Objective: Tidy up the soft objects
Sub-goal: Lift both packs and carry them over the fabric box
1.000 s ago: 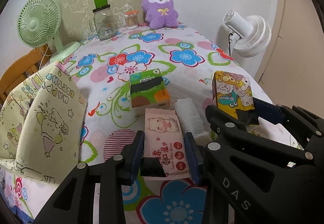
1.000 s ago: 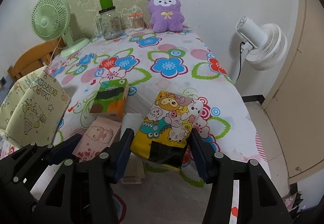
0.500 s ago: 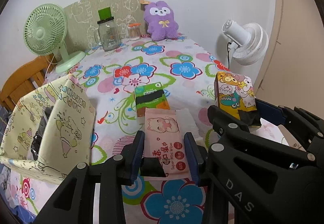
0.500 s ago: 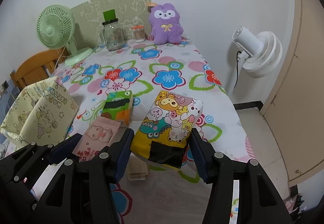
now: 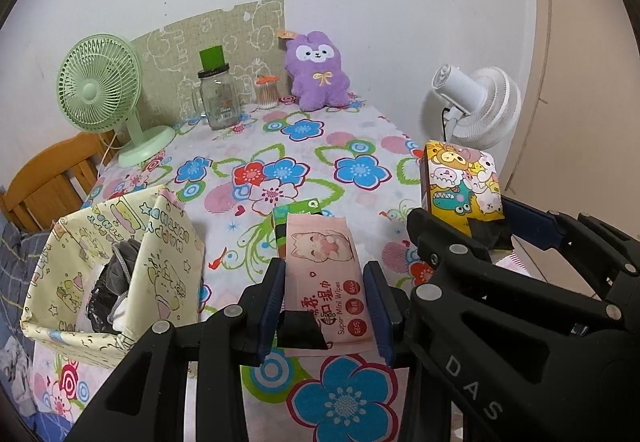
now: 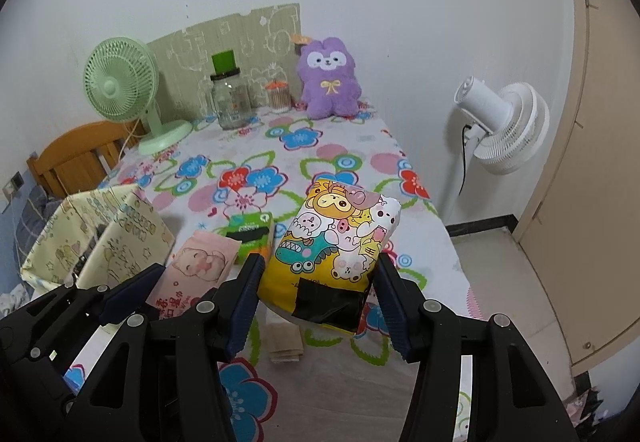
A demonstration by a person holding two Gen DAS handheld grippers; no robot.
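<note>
My left gripper [image 5: 326, 302] is shut on a pink wet-wipes pack [image 5: 326, 274] and holds it above the flowered tablecloth [image 5: 280, 162]. My right gripper [image 6: 318, 296] is shut on a yellow cartoon tissue pack [image 6: 336, 242], also held up; this pack shows at the right of the left wrist view [image 5: 460, 182]. A green and orange tissue pack [image 6: 252, 232] lies on the table behind the wipes. A yellow fabric basket [image 5: 108, 270] with dark cloth inside stands at the left. A folded whitish cloth [image 6: 286, 340] lies under the right gripper.
A green desk fan [image 5: 104, 94], a glass jar [image 5: 218, 94], a small swab container [image 5: 267, 92] and a purple plush [image 5: 318, 70] stand along the back wall. A white floor fan [image 6: 500, 126] is off the table's right edge. A wooden chair [image 5: 48, 182] is left.
Both grippers have risen with their packs and pulled back. The table looks farther below, and the basket's inside has come into the left wrist view.
</note>
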